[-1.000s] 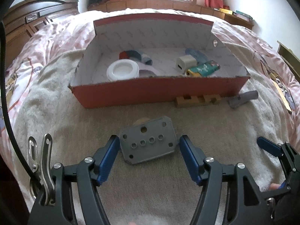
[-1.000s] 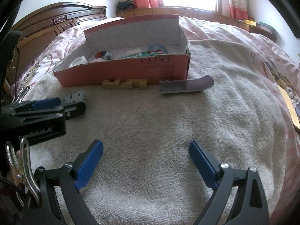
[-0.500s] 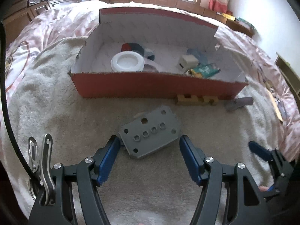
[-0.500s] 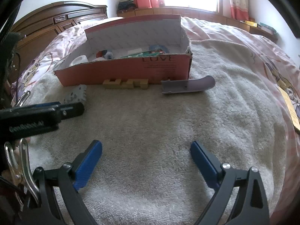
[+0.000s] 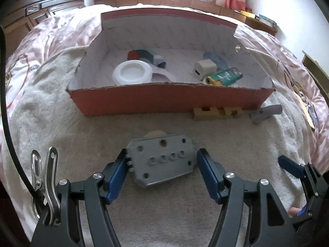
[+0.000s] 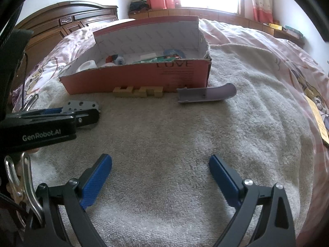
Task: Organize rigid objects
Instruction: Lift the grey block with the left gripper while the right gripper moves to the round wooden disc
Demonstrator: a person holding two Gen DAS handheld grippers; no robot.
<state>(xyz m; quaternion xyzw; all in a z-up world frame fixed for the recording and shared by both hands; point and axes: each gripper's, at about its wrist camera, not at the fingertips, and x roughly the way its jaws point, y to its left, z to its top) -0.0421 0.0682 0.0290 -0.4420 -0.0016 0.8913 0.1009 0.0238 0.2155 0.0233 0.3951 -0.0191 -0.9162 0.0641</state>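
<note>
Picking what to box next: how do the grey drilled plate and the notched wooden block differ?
The grey drilled plate lies between the open left gripper's fingers, clear of the red box; the notched wooden block sits against the box's front wall. The plate is broad with round holes; the block is narrow with square notches. Both rest on the towel.

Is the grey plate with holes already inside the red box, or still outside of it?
Outside. The grey plate lies flat on the towel before the red box, between the open left tongs.

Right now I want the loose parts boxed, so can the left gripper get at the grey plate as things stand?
Probably yes: the left gripper is open with the grey plate already between its pads on the towel, nothing blocking.
</note>
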